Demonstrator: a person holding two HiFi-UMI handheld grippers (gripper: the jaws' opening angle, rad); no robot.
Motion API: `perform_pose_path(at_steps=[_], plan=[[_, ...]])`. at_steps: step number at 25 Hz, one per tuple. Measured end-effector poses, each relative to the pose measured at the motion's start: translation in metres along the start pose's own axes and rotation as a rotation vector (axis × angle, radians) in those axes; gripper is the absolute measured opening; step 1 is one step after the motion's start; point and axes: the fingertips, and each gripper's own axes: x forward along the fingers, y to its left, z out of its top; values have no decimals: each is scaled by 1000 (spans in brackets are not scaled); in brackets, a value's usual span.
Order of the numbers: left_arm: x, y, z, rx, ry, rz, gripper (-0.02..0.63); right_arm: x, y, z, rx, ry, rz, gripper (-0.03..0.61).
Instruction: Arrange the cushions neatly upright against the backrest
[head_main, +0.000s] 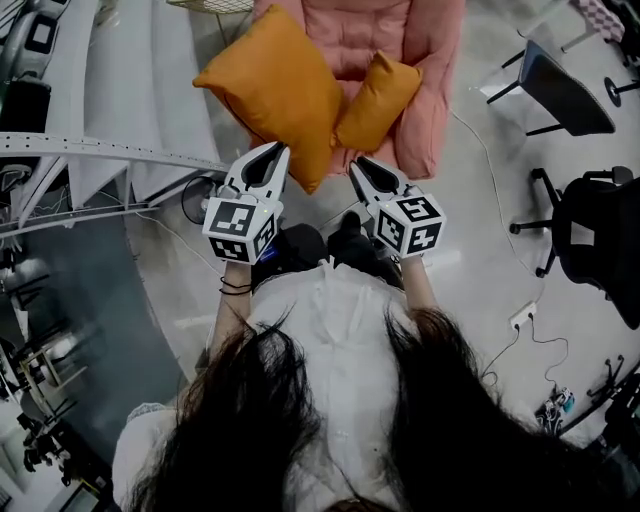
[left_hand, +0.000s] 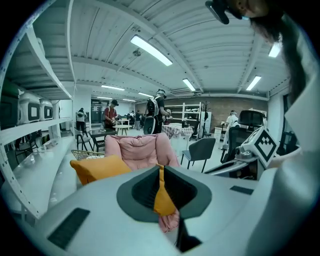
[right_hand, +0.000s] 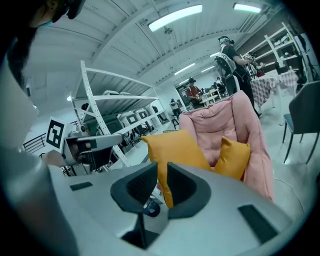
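Observation:
A large orange cushion (head_main: 275, 95) hangs in the air in front of a pink armchair (head_main: 425, 60). My left gripper (head_main: 277, 152) is shut on its lower left edge; a thin orange strip (left_hand: 162, 195) is pinched between the pads. From the other side my right gripper (head_main: 357, 166) is shut on its lower right edge, and the cushion (right_hand: 175, 147) runs down between the jaws. A smaller orange cushion (head_main: 378, 100) leans tilted in the armchair's seat (right_hand: 235, 157). The large cushion (left_hand: 100, 167) shows left of the left gripper (left_hand: 161, 175).
White shelving (head_main: 100, 150) runs along the left. A grey chair (head_main: 560, 90) and black office chairs (head_main: 600, 240) stand to the right, with cables and a power strip (head_main: 522, 318) on the floor. A wire basket (left_hand: 87, 154) sits beside the armchair. People stand far back.

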Motion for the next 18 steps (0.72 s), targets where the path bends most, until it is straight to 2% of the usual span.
perform_pose_path(at_steps=[9,18], plan=[[4,21,18,-5,-28,43,38,18,-9,4,3,26,19,71],[44,65,41,43,-13,-13,40,51,-27,21,40,6,-32,71]])
